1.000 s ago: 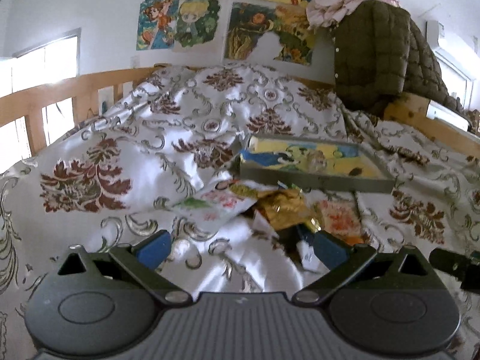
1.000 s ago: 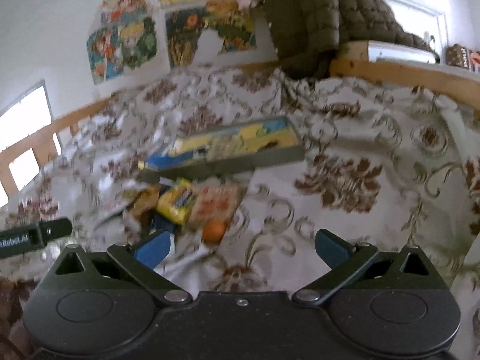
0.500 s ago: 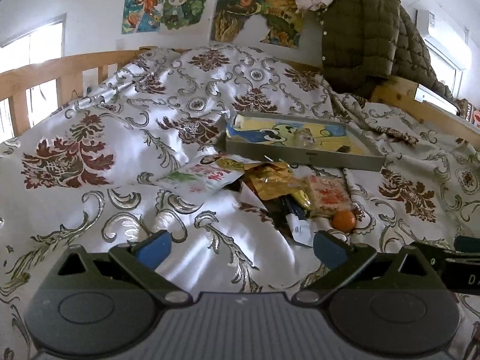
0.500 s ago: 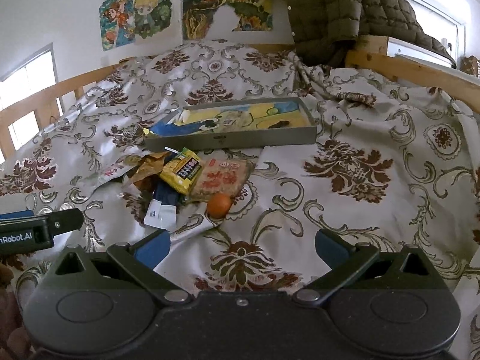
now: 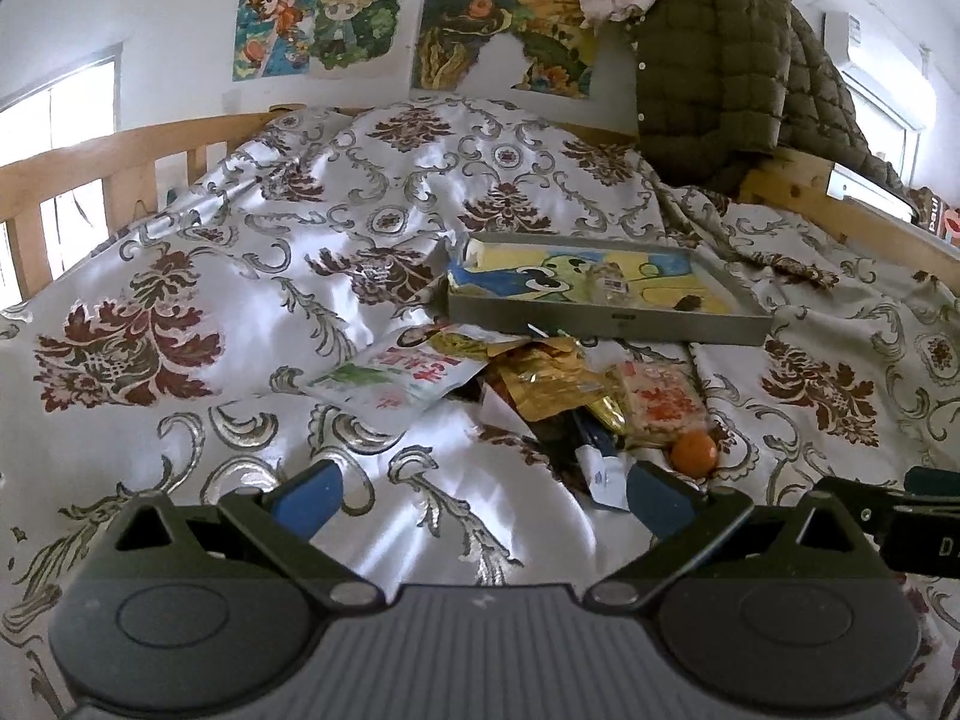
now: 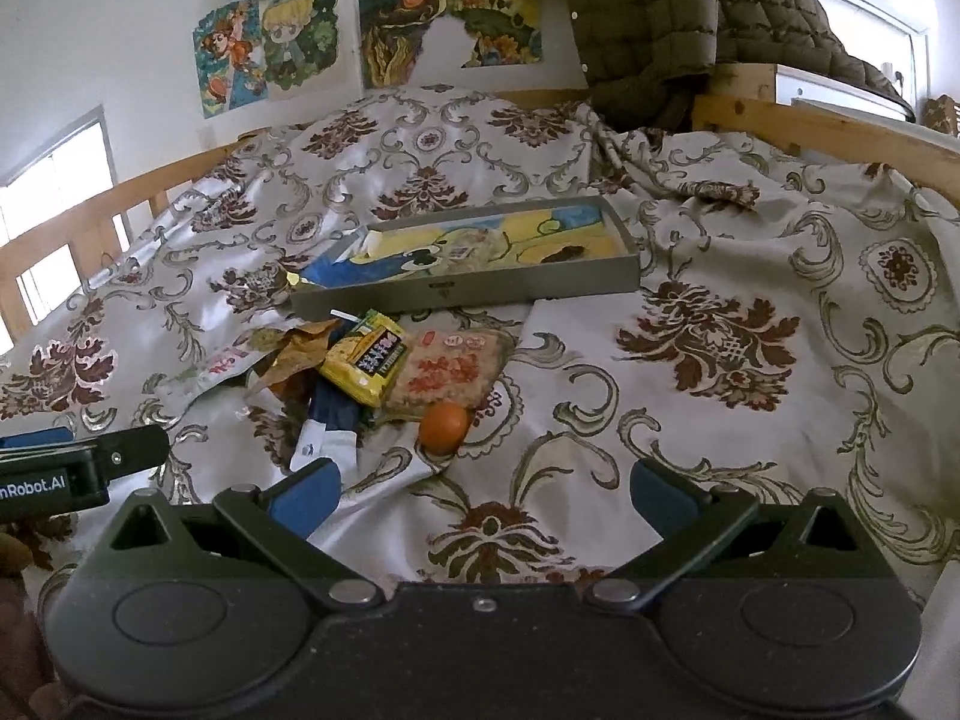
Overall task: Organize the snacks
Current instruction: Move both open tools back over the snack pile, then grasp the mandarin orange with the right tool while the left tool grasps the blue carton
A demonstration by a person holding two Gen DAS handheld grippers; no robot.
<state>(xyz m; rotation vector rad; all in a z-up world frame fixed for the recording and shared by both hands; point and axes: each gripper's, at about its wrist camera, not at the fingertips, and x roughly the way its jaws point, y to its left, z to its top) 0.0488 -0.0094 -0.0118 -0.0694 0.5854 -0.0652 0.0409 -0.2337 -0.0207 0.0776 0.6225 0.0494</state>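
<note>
Fingers (image 6: 306, 489) spread: one orange (image 6: 444, 427), one tray (image 6: 480, 294).

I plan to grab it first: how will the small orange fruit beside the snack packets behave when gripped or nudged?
The orange fruit looks round and smooth, so it may roll if nudged on the rumpled bedspread. It lies free at the pile's edge, so open fingers could probably straddle it. A gentle squeeze seems wise.

Ahead of the left gripper (image 5: 483, 489), a heap of snack packets (image 5: 540, 381) lies on the bedspread (image 5: 210, 276), with a tray (image 5: 606, 318) just behind it. An orange (image 5: 693, 453) sits at the heap's right edge, ahead-left of the right gripper (image 6: 485, 487). A jacket (image 5: 720, 78) hangs behind the tray.
</note>
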